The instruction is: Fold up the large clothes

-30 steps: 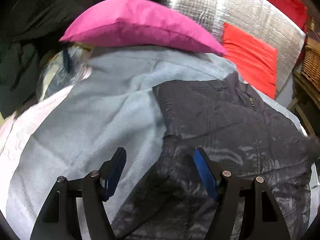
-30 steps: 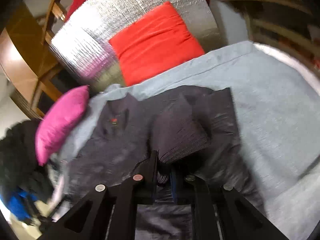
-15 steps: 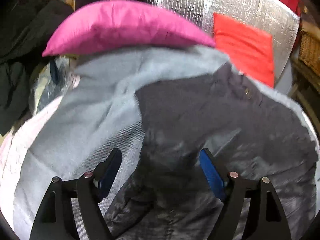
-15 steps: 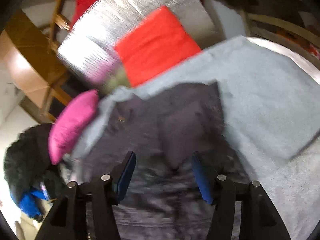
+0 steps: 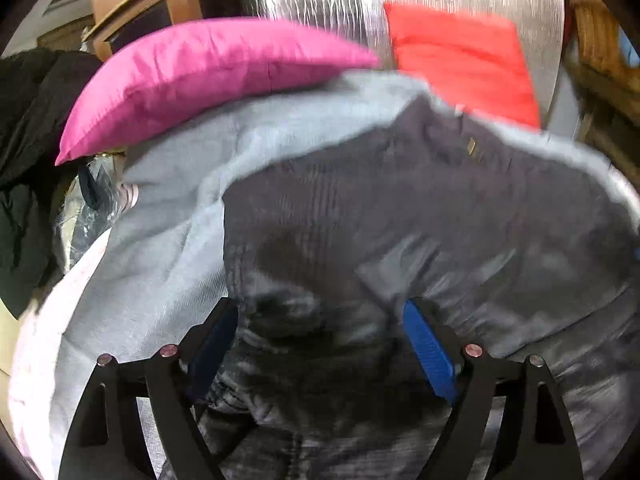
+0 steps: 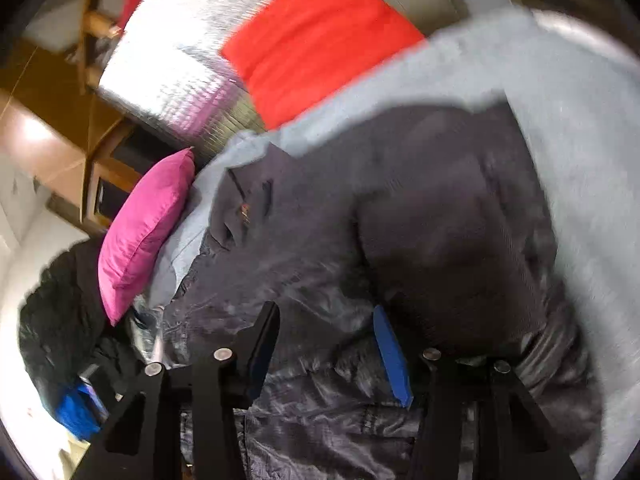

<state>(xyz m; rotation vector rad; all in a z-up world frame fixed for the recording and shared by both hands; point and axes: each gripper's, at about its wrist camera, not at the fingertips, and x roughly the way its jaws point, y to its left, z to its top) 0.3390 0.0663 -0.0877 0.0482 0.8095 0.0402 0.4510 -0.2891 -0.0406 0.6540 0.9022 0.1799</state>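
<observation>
The grey blanket (image 5: 160, 248) covers the surface. The dark jacket (image 5: 420, 220) lies spread on it, below the magenta cushion (image 5: 200, 76). My left gripper (image 5: 320, 344) is opening, pads clear of the fabric. My right gripper (image 6: 326, 344) is closing, jaws apart, gripping nothing.

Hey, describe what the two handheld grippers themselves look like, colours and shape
Both look alike. The left gripper and right gripper each have two black angular fingers with cut-out openings, round silver rivets at the pivots, and flat blue pads on the inner faces. No cables, markings, hands or sleeves are visible.
</observation>
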